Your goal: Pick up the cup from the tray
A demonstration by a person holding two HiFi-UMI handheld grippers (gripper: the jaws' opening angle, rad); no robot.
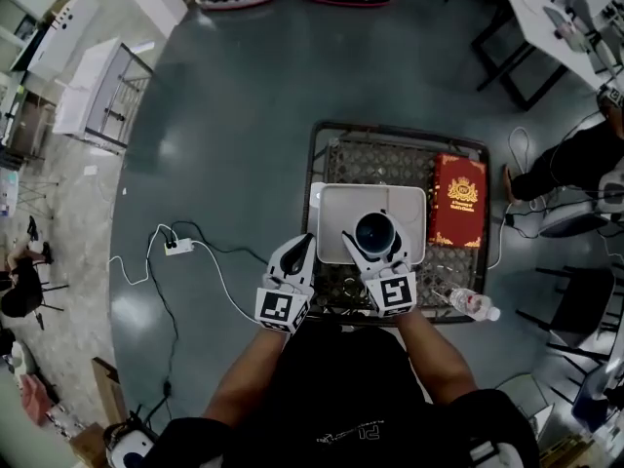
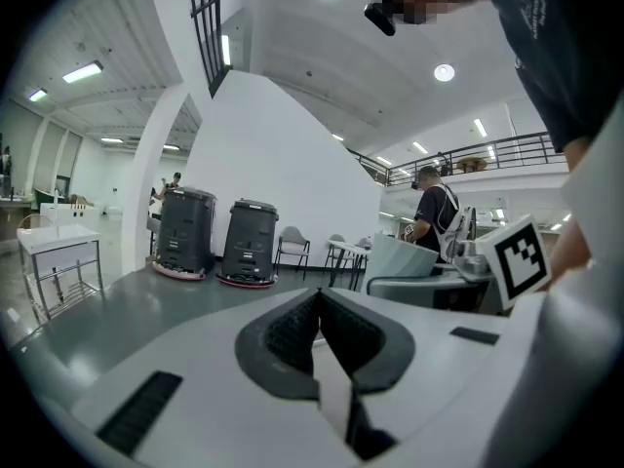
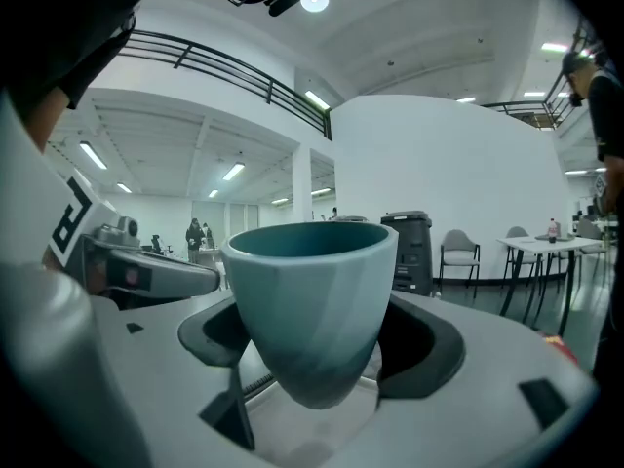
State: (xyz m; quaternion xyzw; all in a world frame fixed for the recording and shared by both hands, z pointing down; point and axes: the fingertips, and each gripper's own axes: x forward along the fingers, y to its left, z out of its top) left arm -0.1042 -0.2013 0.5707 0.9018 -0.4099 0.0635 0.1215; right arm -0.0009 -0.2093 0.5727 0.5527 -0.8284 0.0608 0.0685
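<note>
I read the pick as nearly done. My right gripper (image 1: 374,237) is clamped on the teal cup (image 1: 373,231), its jaws pressing the cup's sides, and the cup stands upright with its mouth open to the head view. It sits over the near edge of the white tray (image 1: 336,208). The right gripper view shows no tray under the cup, so I judge it lifted clear, though I can't be sure. What's left is only to carry it clear of the tray. My left gripper (image 1: 295,253) rests just left of the tray, jaws pressed together on nothing. A red box (image 1: 458,201) lies right of the tray.
</note>
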